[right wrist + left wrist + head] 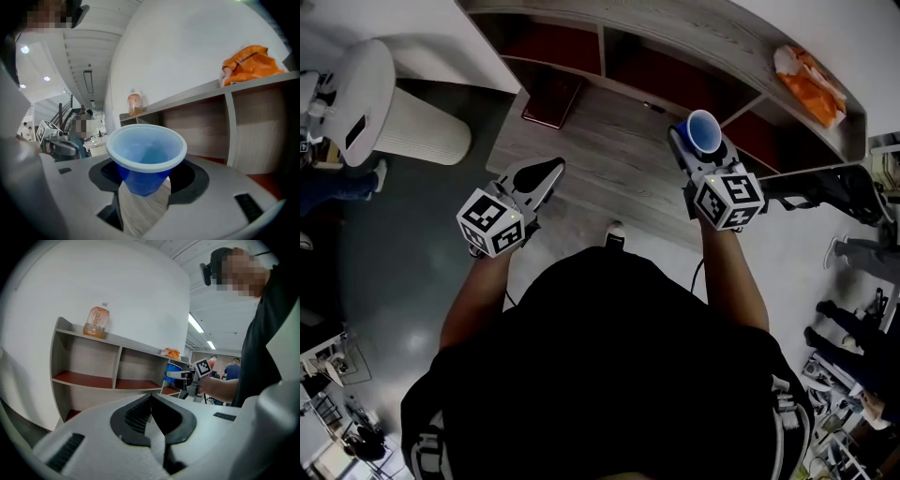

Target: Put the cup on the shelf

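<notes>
The blue plastic cup with a pale inner wall and white rim (146, 157) is held off the ground, upright and empty, between the jaws of the right tool (698, 141). The dark pads are pressed against the lower part of the cup wall from both sides, and the rim stands above the jaws. In the head view the cup is located in front of the shelf compartments, near an upright divider. It is not set on any board.

The left tool (150, 401) is held lower and to the left, well apart from the cup. Its jaws are pressed together and nothing is gripped between them. A cube with square black-and-white markers (492, 222) is carried on each tool. No text can be read on the markers.

The curved grey wooden shelf with red-brown inner boards (84, 357) stands against a white wall. Two rows of open compartments are visible in the left gripper view.

On the top board of the shelf a crumpled orange bag (251, 61) is placed near the right end. A clear bottle with orange contents (96, 321) stands upright at the left end. The print on the bottle label and on the bag is too blurred to be read.

A dark flat rectangular object (551, 98) lies on the grey wooden board at the foot of the shelf. A white cylindrical bin (403, 117) stands on the dark floor to the left.
</notes>
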Demonstrator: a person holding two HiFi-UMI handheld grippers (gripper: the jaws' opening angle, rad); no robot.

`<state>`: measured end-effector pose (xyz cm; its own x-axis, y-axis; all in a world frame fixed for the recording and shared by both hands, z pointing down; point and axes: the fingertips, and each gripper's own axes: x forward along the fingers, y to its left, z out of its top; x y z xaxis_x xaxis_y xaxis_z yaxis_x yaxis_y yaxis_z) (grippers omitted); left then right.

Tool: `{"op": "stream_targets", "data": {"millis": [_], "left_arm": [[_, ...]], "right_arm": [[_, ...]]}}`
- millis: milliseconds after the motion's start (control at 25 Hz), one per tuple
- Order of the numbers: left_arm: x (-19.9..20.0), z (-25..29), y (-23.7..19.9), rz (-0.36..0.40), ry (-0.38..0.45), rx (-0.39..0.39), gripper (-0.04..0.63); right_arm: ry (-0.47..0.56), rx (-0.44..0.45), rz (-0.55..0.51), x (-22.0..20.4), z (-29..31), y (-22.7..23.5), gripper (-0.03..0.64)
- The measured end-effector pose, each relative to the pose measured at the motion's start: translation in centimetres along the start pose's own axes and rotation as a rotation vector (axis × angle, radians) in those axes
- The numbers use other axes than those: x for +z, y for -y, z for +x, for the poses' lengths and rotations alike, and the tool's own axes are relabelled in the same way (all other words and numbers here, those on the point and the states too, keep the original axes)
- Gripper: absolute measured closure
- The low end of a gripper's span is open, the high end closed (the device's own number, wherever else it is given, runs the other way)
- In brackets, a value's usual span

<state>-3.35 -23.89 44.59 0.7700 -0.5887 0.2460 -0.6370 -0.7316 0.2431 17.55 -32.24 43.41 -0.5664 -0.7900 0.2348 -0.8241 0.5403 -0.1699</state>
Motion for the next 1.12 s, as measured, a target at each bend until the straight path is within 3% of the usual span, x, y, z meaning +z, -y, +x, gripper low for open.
{"op": "stream_targets", "data": {"millis": [360, 1120], "left_arm": [[1.0, 0.6, -0.7, 0.002, 0.016, -0.007, 0.577], [1.9, -2.2, -7.1, 0.011, 0.009, -0.082, 0.577]], "right_arm": [[-0.004, 0.003, -0.014, 1.0, 1.0, 0.0, 0.364], [0.005, -0.154, -0.025, 2.9, 3.2, -0.1, 0.364]]}}
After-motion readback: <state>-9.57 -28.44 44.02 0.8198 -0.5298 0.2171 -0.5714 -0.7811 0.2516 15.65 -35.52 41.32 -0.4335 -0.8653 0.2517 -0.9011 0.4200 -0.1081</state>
